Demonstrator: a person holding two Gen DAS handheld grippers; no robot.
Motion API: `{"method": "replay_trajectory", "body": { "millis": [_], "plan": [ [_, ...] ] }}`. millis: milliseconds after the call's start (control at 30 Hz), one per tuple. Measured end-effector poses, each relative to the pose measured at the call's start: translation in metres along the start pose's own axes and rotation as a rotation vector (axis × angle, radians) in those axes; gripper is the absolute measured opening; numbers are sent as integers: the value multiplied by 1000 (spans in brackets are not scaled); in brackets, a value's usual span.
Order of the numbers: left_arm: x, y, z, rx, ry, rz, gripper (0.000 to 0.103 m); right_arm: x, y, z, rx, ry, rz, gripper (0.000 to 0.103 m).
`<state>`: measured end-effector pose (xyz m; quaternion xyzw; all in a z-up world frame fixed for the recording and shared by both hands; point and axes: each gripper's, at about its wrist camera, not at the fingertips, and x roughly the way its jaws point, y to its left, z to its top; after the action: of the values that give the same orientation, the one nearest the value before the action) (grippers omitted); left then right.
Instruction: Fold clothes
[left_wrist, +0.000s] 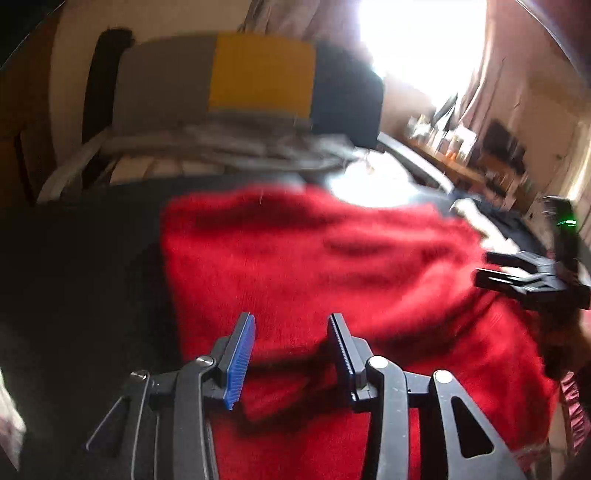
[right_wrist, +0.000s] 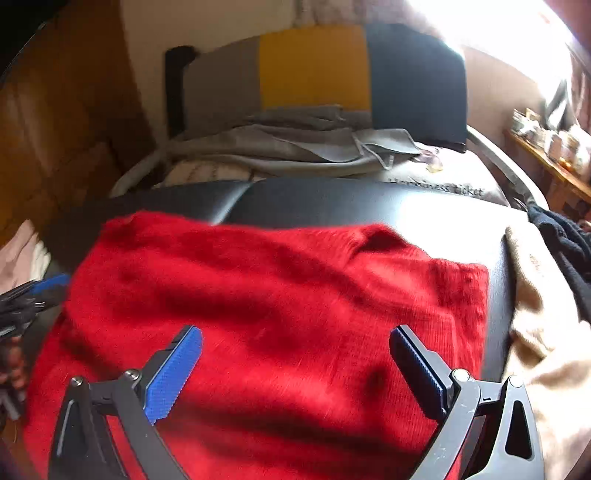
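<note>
A fuzzy red sweater lies spread over a black padded surface, covering most of it and reaching the near edge. A bare black strip stays visible along the far edge and down the right side; the left side also shows black in the left wrist view. The knit looks rumpled, with soft folds across its middle.

The right gripper hangs over the near part of the sweater with its jaws spread wide – nothing sits between the blue pads. The left gripper stands over the sweater's near left part, jaws parted about halfway. Red cloth shows between and below them, but the pads do not appear to press on it (the view is blurred, so contact is hard to judge).

Just off the right edge lies a beige cloth, with a dark garment beyond it. Past the far edge sits a pile of grey clothes – behind it, a cushion in grey, yellow and dark blocks. Bright window light washes out the upper right.
</note>
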<state>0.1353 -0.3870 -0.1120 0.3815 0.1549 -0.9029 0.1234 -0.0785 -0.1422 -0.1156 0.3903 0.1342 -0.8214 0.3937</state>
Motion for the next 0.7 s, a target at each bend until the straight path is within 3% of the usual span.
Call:
{"method": "replay_trajectory", "body": {
  "millis": [100,333,467,567,700],
  "plan": [
    [-5,4,-13,-50,-15,-20,42,7,2,-28,-27,68,-34,103],
    [-25,9,-35,-88,-26,-18,42,-3,3,-50,-31,38,-5,103],
    [-34,7,-21,-95,-19,-10,42,-4,-2,-47,-15,28,21,103],
    [-49,-6,-6,-46,-101,-44,44,-21,-6,-38,59,-17,41,103],
    [-36,-24,22,40,-138,-32,45,-32,-1,-11,80,-99,75,103]
  ]
}}
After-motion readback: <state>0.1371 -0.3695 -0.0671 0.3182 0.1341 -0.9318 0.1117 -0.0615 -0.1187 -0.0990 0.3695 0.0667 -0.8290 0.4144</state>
